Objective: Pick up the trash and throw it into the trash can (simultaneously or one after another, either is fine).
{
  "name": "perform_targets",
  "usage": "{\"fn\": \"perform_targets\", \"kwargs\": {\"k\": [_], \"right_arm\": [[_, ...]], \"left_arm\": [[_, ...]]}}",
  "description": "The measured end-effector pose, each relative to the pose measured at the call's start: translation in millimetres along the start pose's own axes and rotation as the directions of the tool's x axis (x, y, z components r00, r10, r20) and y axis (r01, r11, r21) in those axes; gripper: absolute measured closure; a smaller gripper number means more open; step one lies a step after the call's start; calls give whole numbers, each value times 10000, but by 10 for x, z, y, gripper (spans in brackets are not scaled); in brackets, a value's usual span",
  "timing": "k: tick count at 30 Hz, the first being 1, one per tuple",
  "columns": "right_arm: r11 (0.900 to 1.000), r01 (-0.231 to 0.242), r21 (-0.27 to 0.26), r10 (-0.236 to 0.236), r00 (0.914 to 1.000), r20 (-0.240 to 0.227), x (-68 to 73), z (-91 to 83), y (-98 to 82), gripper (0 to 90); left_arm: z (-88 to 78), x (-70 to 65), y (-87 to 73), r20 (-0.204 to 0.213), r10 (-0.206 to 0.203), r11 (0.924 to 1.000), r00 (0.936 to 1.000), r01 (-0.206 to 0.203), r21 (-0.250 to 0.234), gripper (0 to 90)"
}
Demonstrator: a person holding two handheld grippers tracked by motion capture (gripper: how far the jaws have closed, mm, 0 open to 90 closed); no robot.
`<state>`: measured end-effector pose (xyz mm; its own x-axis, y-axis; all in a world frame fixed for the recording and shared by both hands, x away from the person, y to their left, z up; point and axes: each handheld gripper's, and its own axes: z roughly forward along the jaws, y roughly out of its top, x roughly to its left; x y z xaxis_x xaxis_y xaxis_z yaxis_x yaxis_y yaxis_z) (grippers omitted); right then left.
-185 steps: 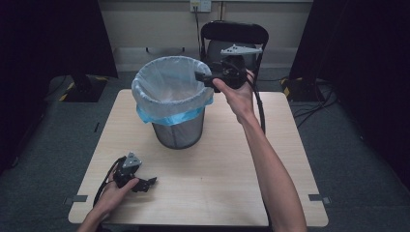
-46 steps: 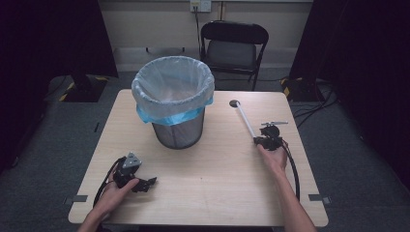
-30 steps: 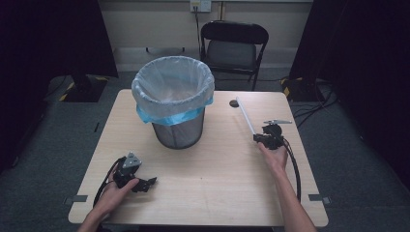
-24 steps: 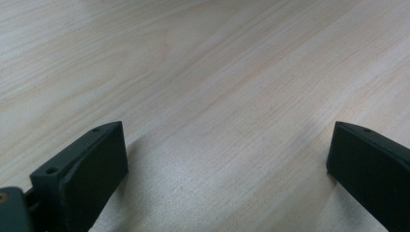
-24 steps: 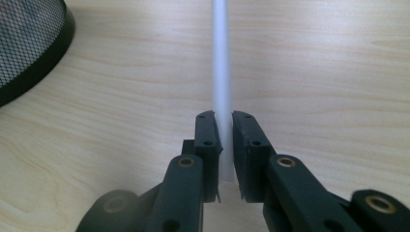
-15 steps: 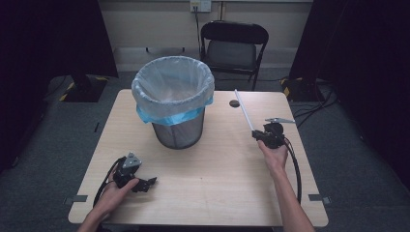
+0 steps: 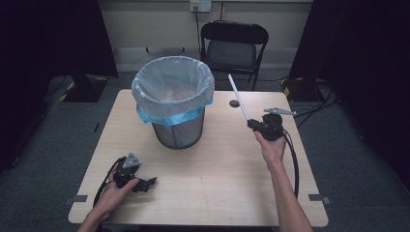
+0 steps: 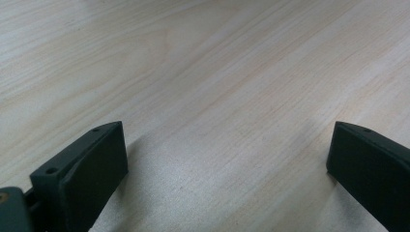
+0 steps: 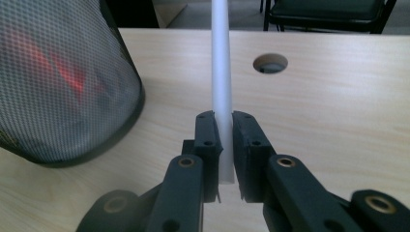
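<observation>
the right gripper [image 7: 252, 123], above the table's [image 7: 203, 193] right edge, has its jaws clamped on the lower end of a white tube [image 7: 238, 96], which slants up and away toward the far edge and is lifted clear of the tabletop. so the pickup looks done; what seems left is carrying the tube across to the lined mesh bin [image 7: 174, 108] standing near the middle of the far edge and dropping it in. the left gripper [image 7: 145, 183] rests by the near left corner, jaws spread wide with nothing between them. counted: one tube, one bin, one blue-edged liner, two grippers, one cable hole [image 7: 235, 103] in the tabletop, one folding chair [image 7: 234, 48] beyond.
</observation>
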<state>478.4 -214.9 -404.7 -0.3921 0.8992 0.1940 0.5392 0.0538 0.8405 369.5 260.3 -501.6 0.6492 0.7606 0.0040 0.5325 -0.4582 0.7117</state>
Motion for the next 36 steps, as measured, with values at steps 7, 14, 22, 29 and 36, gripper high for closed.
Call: {"fn": "perform_targets", "kwargs": {"k": [7, 14, 22, 29, 36], "right_arm": [[9993, 62, -369, -66, 9999, -109, 64, -60, 183, 820], [9974, 71, -723, -89, 9997, -244, 101, -128, 340, 820], [9943, 298, -1023, -339, 9987, -380, 178, -212, 556, 820], [9912, 732, -1106, -786, 9959, -449, 278, -222, 729, 820], [9876, 837, -1331, -914, 9944, -533, 351, -245, 886, 820]], "left_arm": [[0, 0, 0, 1, -1, 10000, 10000, 1, -1, 3], [0, 0, 0, 0, 0, 10000, 10000, 0, -1, 3], [0, 0, 0, -2, -2, 10000, 10000, 2, 4, 3], [0, 0, 0, 2, 1, 10000, 10000, -1, 1, 3], [0, 0, 0, 2, -1, 10000, 10000, 1, -2, 3]]}}
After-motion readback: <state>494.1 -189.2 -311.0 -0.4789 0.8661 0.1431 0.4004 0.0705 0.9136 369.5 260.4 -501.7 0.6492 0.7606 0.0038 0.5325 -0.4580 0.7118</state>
